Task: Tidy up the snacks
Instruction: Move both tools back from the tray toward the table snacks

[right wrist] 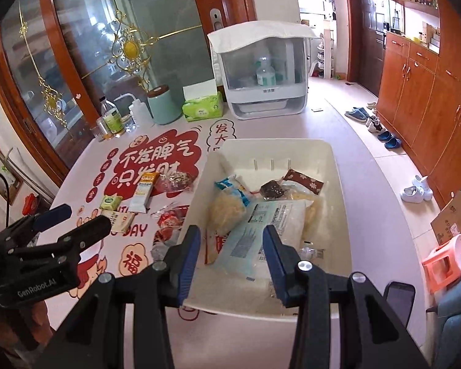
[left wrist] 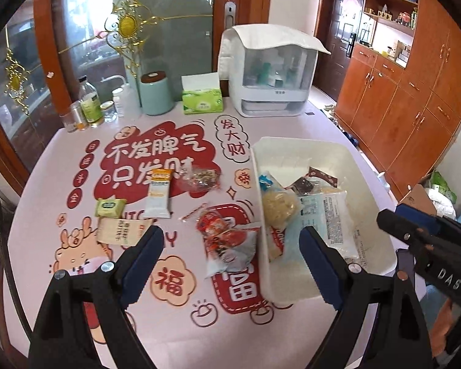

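A white bin (left wrist: 295, 146) (right wrist: 276, 144) on the pink printed table holds a pale blue packet (right wrist: 261, 224), a yellow noodle bag (right wrist: 224, 209) and a dark brown snack (right wrist: 272, 189). My right gripper (right wrist: 232, 230) hangs open over the bin's near end, above the blue packet and gripping nothing. My left gripper (left wrist: 230, 233) is wide open over a red snack packet (left wrist: 227, 236) lying beside the bin's left wall. Further left lie a white-and-orange bar (left wrist: 159, 196), a small green packet (left wrist: 110, 207), a beige packet (left wrist: 120, 230) and a clear nut packet (left wrist: 199, 180).
Along the table's back stand bottles (left wrist: 89, 104), a teal canister (left wrist: 155, 93), a green tissue box (left wrist: 202, 100) and a white covered appliance (left wrist: 270, 70). A phone (right wrist: 399, 298) lies near the right front edge. Wooden cabinets and shoes are on the right.
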